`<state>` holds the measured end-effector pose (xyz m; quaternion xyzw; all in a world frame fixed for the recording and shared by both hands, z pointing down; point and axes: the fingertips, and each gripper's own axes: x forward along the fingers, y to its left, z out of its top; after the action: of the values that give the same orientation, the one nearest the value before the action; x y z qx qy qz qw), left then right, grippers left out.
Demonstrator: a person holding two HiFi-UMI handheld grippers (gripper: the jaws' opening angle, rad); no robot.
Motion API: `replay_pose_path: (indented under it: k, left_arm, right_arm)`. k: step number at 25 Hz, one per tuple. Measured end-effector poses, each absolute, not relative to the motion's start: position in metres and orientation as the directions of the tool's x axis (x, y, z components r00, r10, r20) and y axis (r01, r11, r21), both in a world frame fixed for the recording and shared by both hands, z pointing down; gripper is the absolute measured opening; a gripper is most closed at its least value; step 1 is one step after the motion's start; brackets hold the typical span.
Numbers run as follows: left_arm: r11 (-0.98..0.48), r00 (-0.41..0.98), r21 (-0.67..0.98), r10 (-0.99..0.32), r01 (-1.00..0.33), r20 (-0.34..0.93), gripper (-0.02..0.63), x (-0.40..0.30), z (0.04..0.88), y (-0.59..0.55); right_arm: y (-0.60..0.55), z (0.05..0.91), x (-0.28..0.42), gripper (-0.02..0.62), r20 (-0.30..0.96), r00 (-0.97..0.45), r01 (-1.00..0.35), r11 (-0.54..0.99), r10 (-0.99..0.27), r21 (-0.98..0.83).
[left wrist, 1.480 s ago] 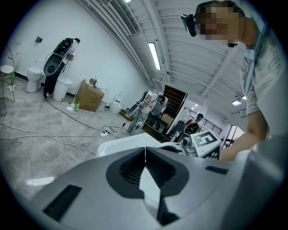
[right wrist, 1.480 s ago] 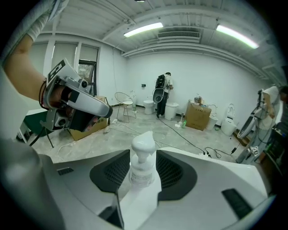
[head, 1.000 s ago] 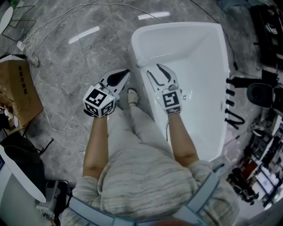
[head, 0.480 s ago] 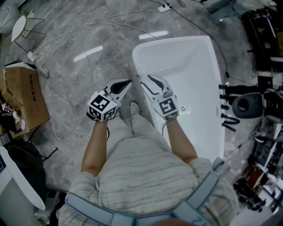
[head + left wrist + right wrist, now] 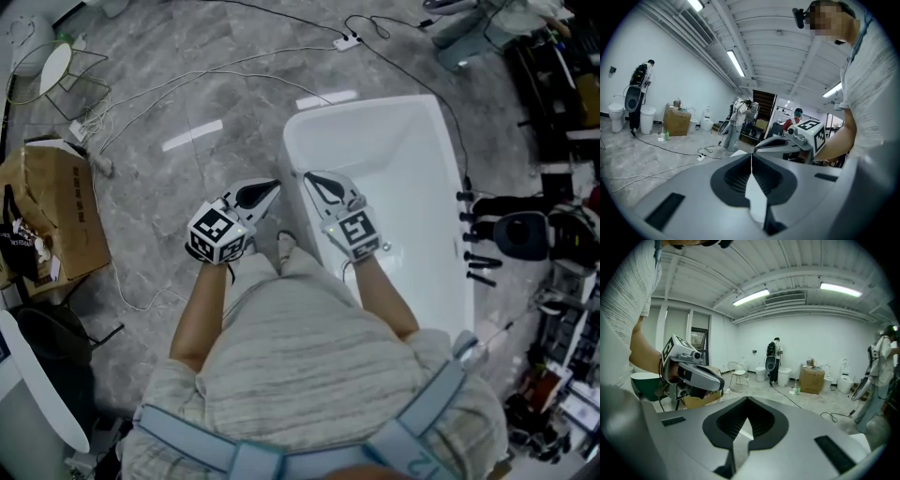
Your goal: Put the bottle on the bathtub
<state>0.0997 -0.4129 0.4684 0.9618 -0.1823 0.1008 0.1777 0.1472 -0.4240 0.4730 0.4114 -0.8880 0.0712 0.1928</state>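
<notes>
While I stand at the long side of the white bathtub (image 5: 370,105), both of my tools are held out in front of my chest, side by side and pointing away from me. The left gripper (image 5: 272,185) sits over the grey marble floor (image 5: 187,187), just outside the tub's near rim. Its own view shows its fingers pressed together along one thin seam (image 5: 751,159), narrow and holding nothing. The right gripper (image 5: 309,175) hangs over that rim, near the left one but not touching it. Its jaws have just been closing, and in its own view they now meet tip to tip (image 5: 747,400) with nothing between them.

Where the task's bottle is I cannot tell; from my head it does not stand out against the white of the tub. Across the room, a small green bottle (image 5: 798,390) stands on the floor just beside a cardboard box (image 5: 812,380) by the far wall. White toilets (image 5: 761,372) and a wire chair (image 5: 737,376) are along that wall, and a person (image 5: 774,355) stands there.

Nearer to me, white cables (image 5: 141,103) trail over the floor to a power strip (image 5: 347,41). An open cardboard carton (image 5: 52,211) sits well off to my left. My shoe (image 5: 284,246) is planted close against the tub's outer wall, below the two tools.
</notes>
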Motion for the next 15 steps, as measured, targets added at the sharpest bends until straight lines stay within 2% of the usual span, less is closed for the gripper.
replay_pose_path:
  k: [15]
  left_arm:
    - [-0.888, 0.914, 0.251, -0.33, -0.385, 0.234, 0.003, 0.092, 0.435, -0.403]
  right_arm:
    - [-0.426, 0.43, 0.147, 0.002, 0.338, -0.609, -0.753, 0.657, -0.718, 0.041]
